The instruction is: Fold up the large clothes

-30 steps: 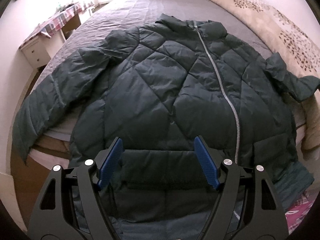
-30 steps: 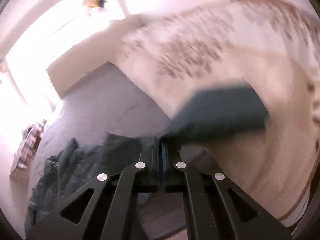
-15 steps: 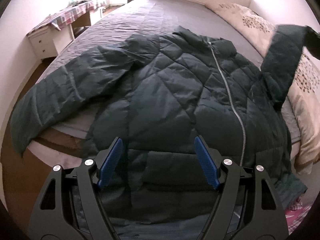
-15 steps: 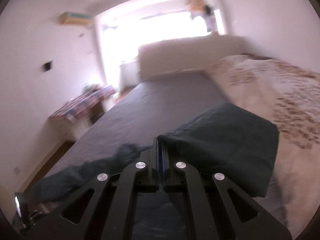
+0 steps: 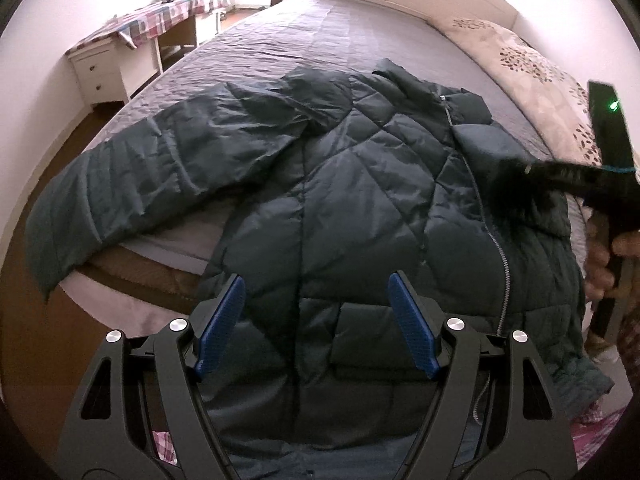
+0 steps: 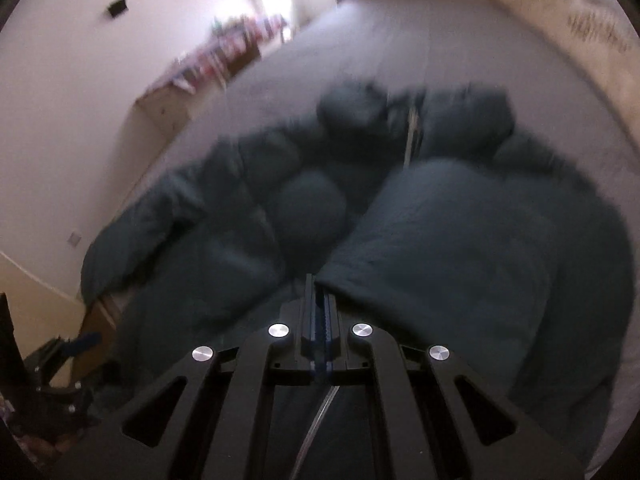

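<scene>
A: Left tongs (image 5: pixel 316 280)?

B: Jaws wide apart, blue pads bare, nothing between them. They hover above the lower front of the jacket (image 5: pixel 340 184), near the hem, pointing steeply down.

A: Right tongs (image 6: pixel 318 286)?

B: Parted by a narrow slit only; the jaws have just been opening. Blue ridged pad shows inside the slit, with no cloth seen in it. The cuff edge of the folded sleeve (image 6: pixel 440 248) lies right at the tip, on its right side. The right wrist view is blurred, so contact at the very tip is uncertain.

A: Who carries them?

B: A hand (image 5: pixel 600 264) at the right edge of the left wrist view grips the handle. The tongs themselves are a dark smear over the jacket's right shoulder.

A: The jacket's position?

B: It is a dark green quilted puffer, front up, spread on the bed (image 5: pixel 360 32) with the collar toward the headboard. The zip (image 5: pixel 496 240) is closed and runs down right of centre. The hem reaches the near edge of the mattress.

A: Sleeves?

B: The folded one is laid inward across the chest on the right. The outstretched sleeve (image 5: pixel 132 184) runs left, and its cuff droops past the bed's edge.

A: Surroundings?

B: A grey bedspread lies beneath. A cream floral quilt (image 5: pixel 532 76) is bunched along the bed's right side, apart from the collar. By the left wall is a tabletop (image 5: pixel 168 12) under a plaid cloth, with a white drawer unit (image 5: pixel 100 76) beside it.
</scene>
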A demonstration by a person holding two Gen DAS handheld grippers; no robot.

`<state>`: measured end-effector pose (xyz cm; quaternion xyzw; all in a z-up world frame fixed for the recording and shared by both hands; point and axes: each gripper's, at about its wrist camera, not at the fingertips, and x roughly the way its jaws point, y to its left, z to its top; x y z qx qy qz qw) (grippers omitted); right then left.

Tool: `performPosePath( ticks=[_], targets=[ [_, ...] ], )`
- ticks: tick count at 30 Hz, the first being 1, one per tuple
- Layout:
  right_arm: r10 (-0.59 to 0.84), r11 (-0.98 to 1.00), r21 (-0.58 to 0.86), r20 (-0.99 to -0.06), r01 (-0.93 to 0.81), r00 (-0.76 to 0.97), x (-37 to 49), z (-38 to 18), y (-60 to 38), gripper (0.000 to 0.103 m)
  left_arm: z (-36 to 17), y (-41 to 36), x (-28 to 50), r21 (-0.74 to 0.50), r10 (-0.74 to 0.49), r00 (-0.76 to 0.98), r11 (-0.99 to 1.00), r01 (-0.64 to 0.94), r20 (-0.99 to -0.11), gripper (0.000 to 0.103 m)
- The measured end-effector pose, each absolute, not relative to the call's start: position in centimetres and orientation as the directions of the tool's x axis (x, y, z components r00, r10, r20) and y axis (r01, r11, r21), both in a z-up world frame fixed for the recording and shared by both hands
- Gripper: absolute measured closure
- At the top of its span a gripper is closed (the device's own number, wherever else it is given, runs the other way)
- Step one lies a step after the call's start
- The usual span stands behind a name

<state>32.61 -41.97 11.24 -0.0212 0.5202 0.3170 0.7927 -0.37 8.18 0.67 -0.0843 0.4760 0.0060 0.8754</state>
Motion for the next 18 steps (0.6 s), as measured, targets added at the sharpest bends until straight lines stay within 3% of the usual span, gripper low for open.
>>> performPosePath(
  ticks=[1, 2, 3, 12, 18],
  targets=[
    [0.488, 0.791, 0.321, -0.845, -0.522, 0.220, 32.4, 10.7, -42.0, 0.073, 0.6, 8.1, -0.2, -0.143, -0.072, 0.545, 0.986, -0.088, -0.836, 0.029],
    [0.487, 0.791, 0.324, -0.847, -0.519, 0.213, 32.5, 10.7, -41.8, 0.053, 0.7, 7.9, 0.0, -0.143, -0.076, 0.544, 0.986, -0.083, -0.836, 0.029],
    [0.476, 0.800, 0.308, -0.848, -0.515, 0.233, 32.2, 10.7, -42.0, 0.040, 0.7, 7.7, 0.2, -0.143, -0.078, 0.544, 0.987, -0.078, -0.835, 0.029],
    [0.534, 0.815, 0.408, -0.805, -0.412, 0.258, 30.2, 11.2, -47.7, 0.038, 3.3, 3.2, 1.7, -0.118, -0.147, 0.587, 0.989, 0.087, -0.796, 0.029],
    [0.478, 0.873, 0.400, -0.813, -0.278, 0.332, 26.9, 10.5, -53.9, 0.037, 5.5, -3.4, 3.5, -0.015, -0.186, 0.638, 0.965, 0.264, -0.748, 0.029]
  ],
)
